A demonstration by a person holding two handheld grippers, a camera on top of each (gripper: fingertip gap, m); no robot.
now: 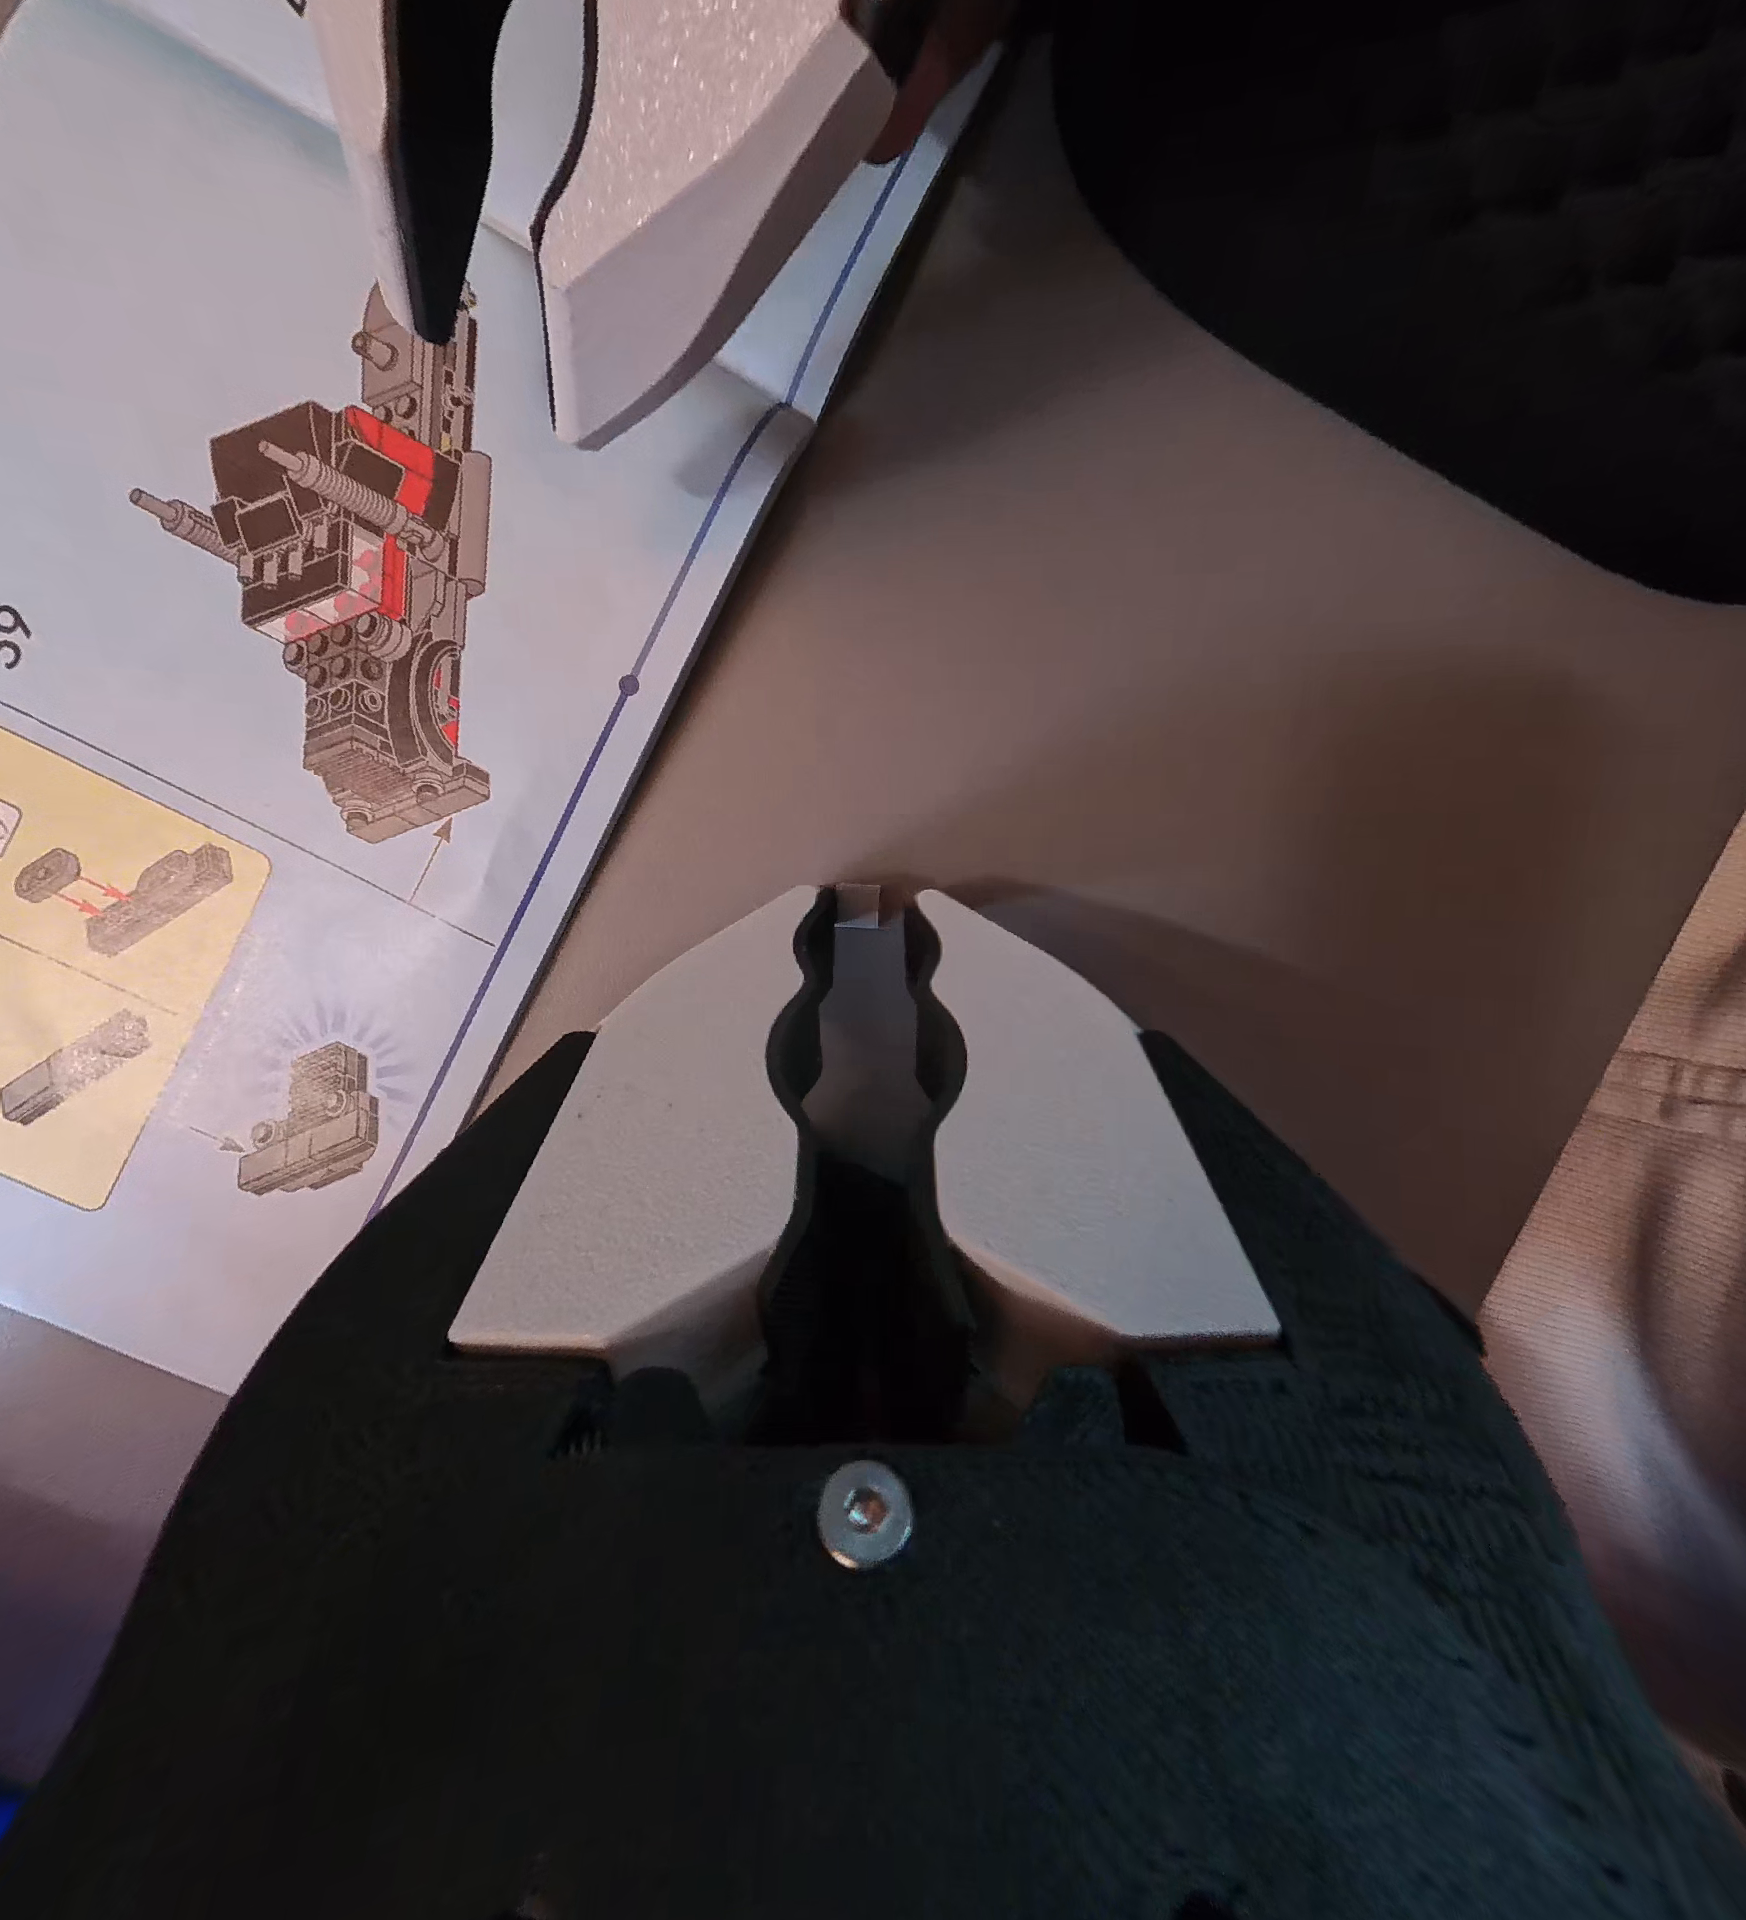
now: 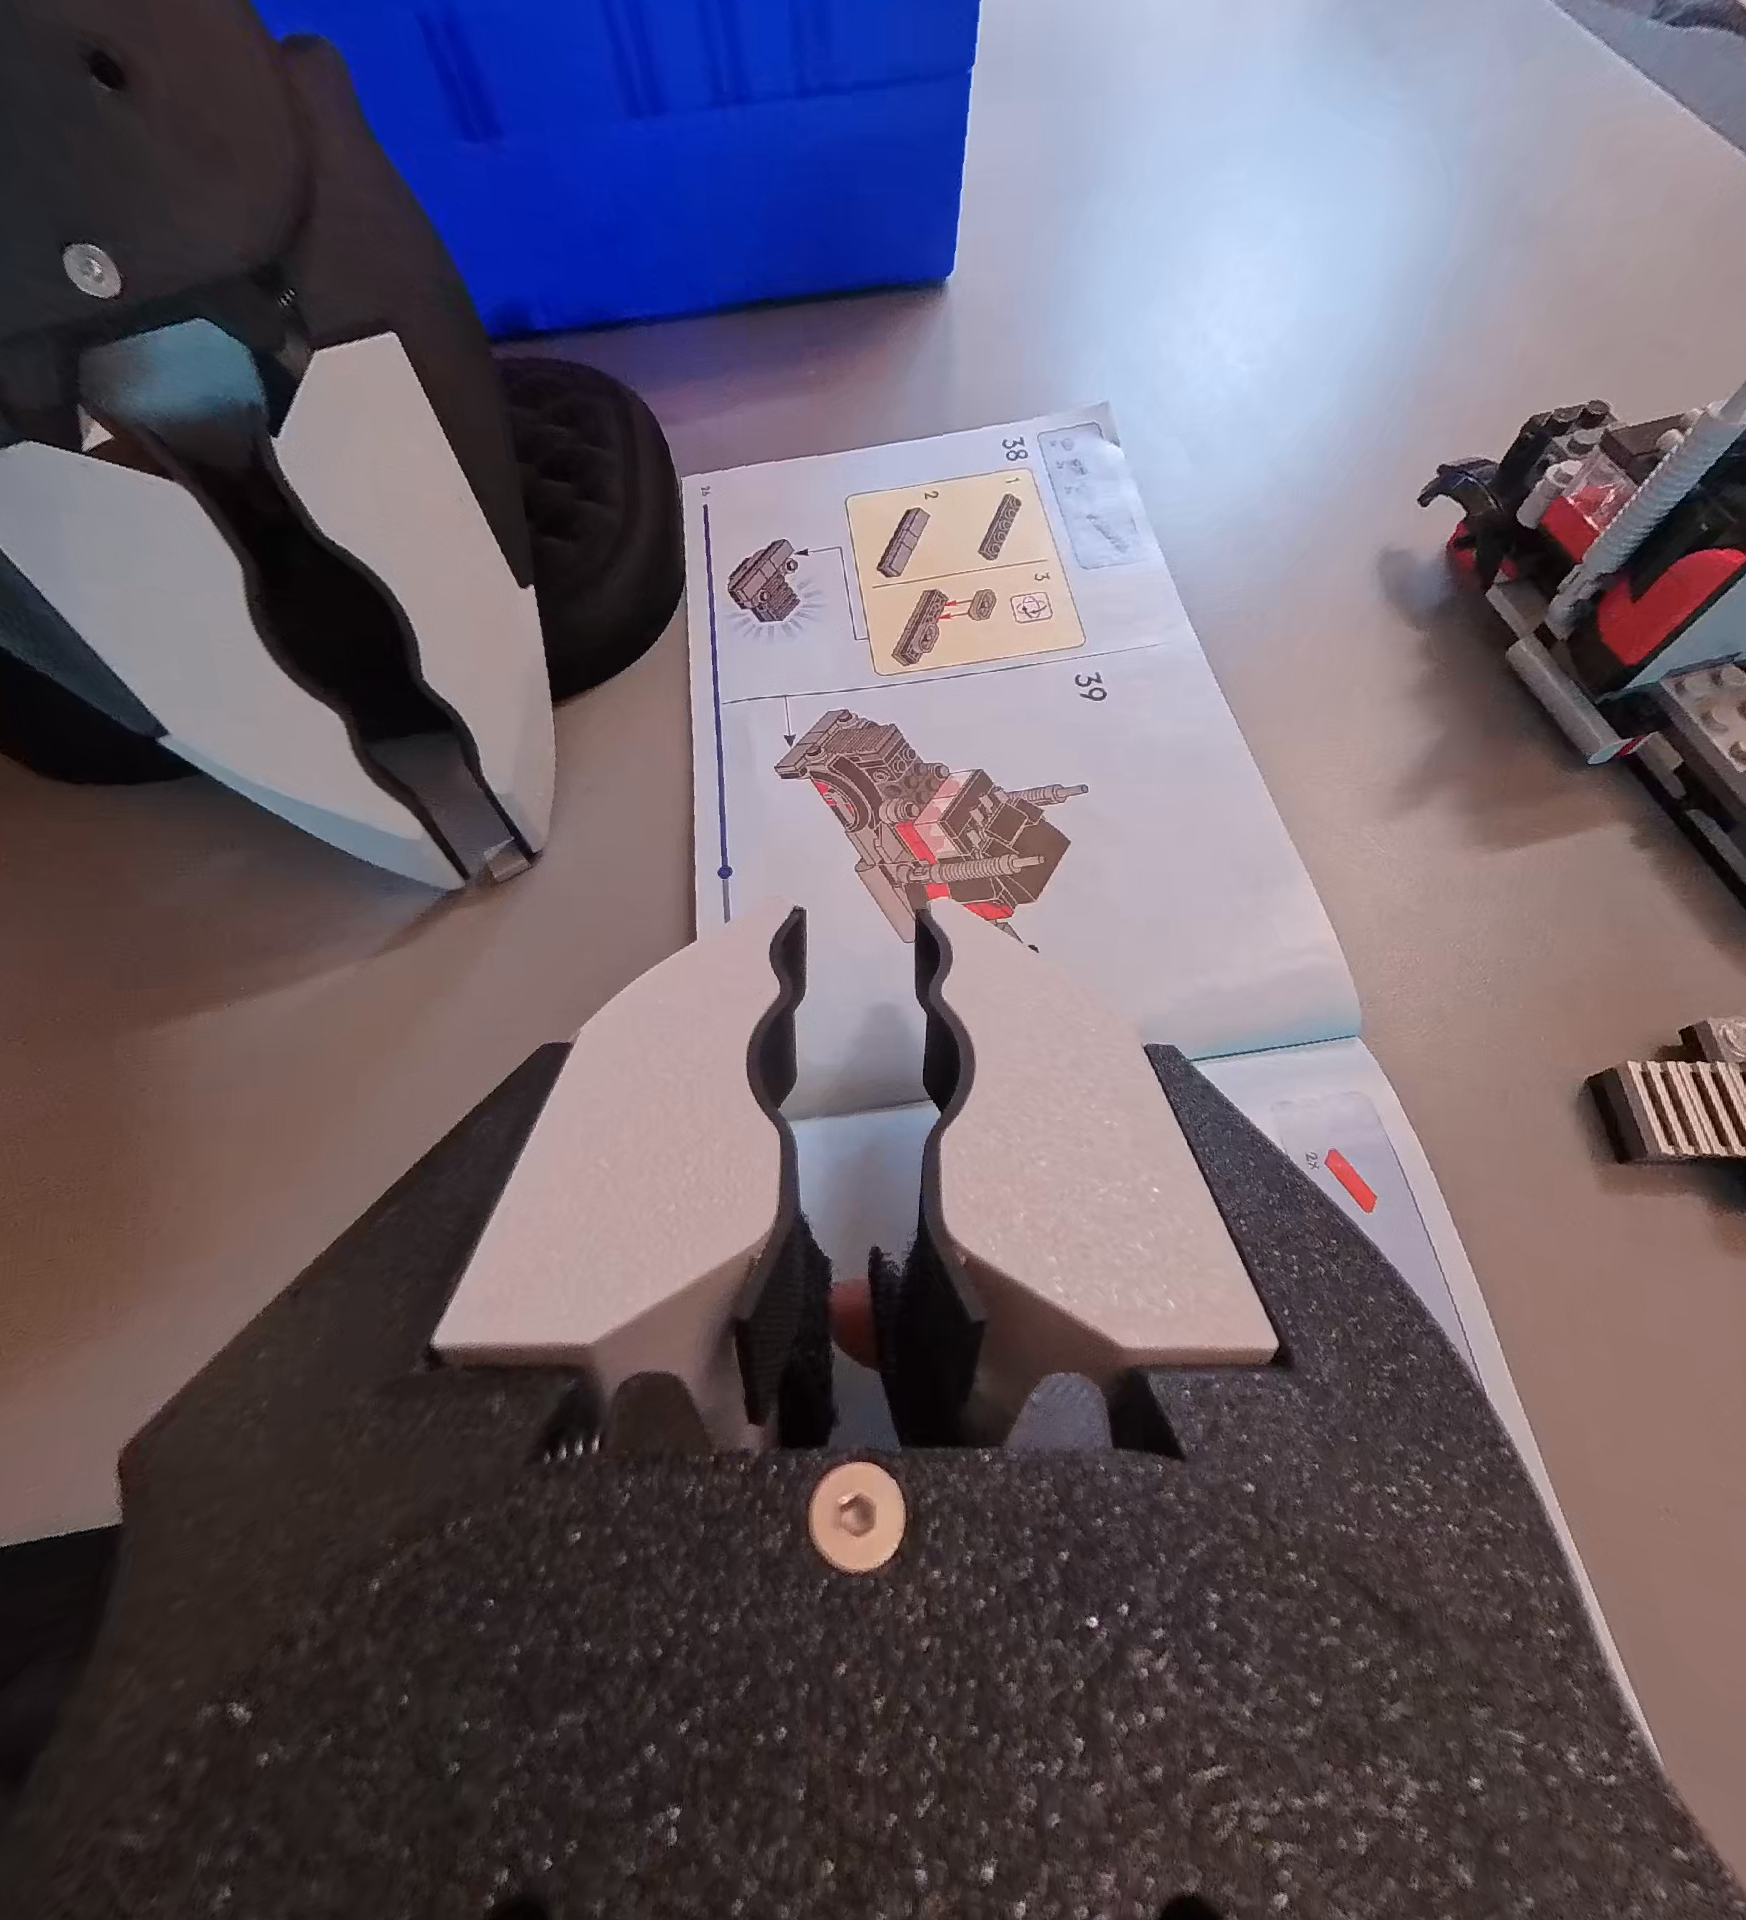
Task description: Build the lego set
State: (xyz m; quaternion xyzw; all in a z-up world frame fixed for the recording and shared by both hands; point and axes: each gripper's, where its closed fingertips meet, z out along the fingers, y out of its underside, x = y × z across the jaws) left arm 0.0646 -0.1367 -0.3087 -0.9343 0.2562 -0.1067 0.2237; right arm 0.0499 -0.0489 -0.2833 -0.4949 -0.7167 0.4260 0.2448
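Note:
My left gripper point(image 1: 861, 902) is shut on a small flat grey piece point(image 1: 861, 940), with its tips down at the tan table just right of the open instruction booklet point(image 1: 121, 364). In the right wrist view the left gripper point(image 2: 487, 864) stands at the left with the grey piece point(image 2: 507, 858) poking out at its tips. My right gripper point(image 2: 858, 925) is open and empty, its tips low over the booklet point(image 2: 1160, 831); it also shows at the top of the left wrist view point(image 1: 510, 364). The part-built black, red and grey lego vehicle point(image 2: 1679, 623) sits at the right.
A small grey grille sub-assembly point(image 2: 1710, 1127) lies on the table at the right. A blue bin point(image 2: 640, 156) stands at the back. A black quilted round object point(image 2: 599, 520) sits behind the left gripper. A person's beige trousers point(image 1: 1679, 1143) are past the table edge. Left tips to right tips: about 9 cm.

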